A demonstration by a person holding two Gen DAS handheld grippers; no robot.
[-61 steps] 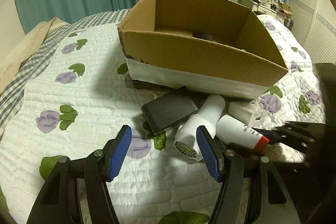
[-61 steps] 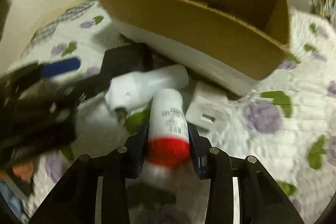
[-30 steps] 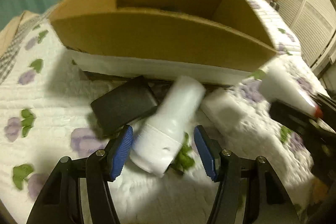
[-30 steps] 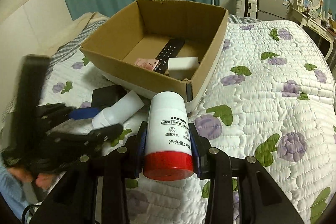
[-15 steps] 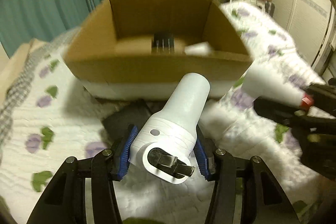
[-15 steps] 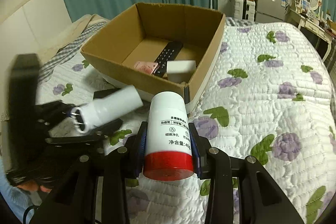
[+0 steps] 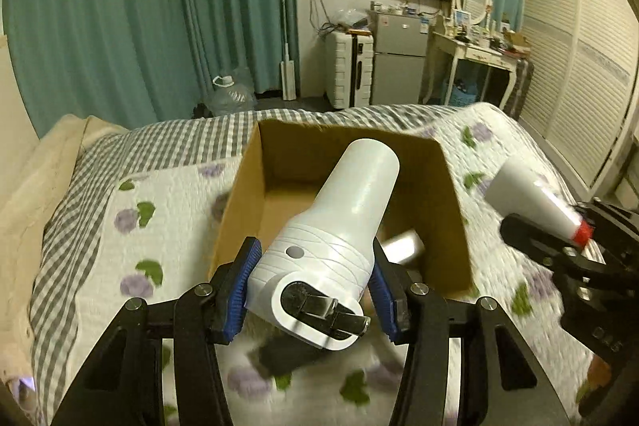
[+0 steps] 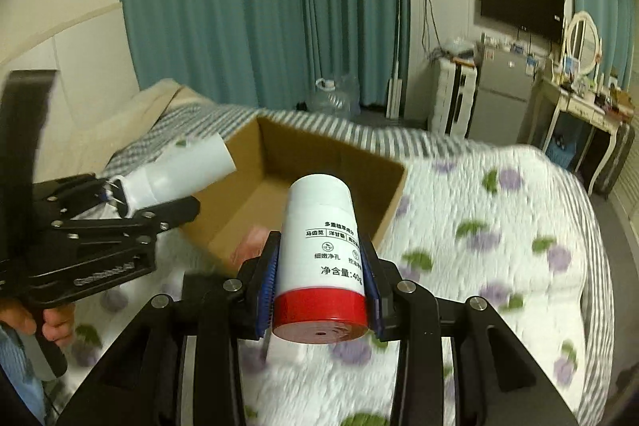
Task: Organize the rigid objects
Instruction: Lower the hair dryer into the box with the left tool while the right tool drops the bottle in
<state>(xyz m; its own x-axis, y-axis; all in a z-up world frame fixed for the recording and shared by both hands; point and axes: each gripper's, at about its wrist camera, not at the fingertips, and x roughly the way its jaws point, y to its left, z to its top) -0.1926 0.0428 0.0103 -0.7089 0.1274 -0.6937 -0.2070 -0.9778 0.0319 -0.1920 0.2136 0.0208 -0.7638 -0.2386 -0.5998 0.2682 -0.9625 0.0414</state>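
My left gripper (image 7: pixel 315 282) is shut on a white cylindrical device (image 7: pixel 339 226) with a metal clip at its near end, held up in the air in front of the open cardboard box (image 7: pixel 247 186). My right gripper (image 8: pixel 321 290) is shut on a white bottle with a red cap (image 8: pixel 319 258), also raised, near the box (image 8: pixel 391 202). Each gripper shows in the other's view: the bottle at right (image 7: pixel 531 198), the white device at left (image 8: pixel 179 170). A white block (image 7: pixel 403 246) and a pink item (image 8: pixel 251 242) lie inside the box.
The box stands on a bed with a white floral quilt (image 8: pixel 499 226) and a grey checked blanket (image 7: pixel 159 146). A black flat object (image 7: pixel 287 354) lies on the quilt below my left gripper. Teal curtains, a fridge and a dressing table stand beyond the bed.
Both grippers have lifted their objects higher and tilted up, so the room beyond the bed shows. The left gripper closed on the white device about a second ago.
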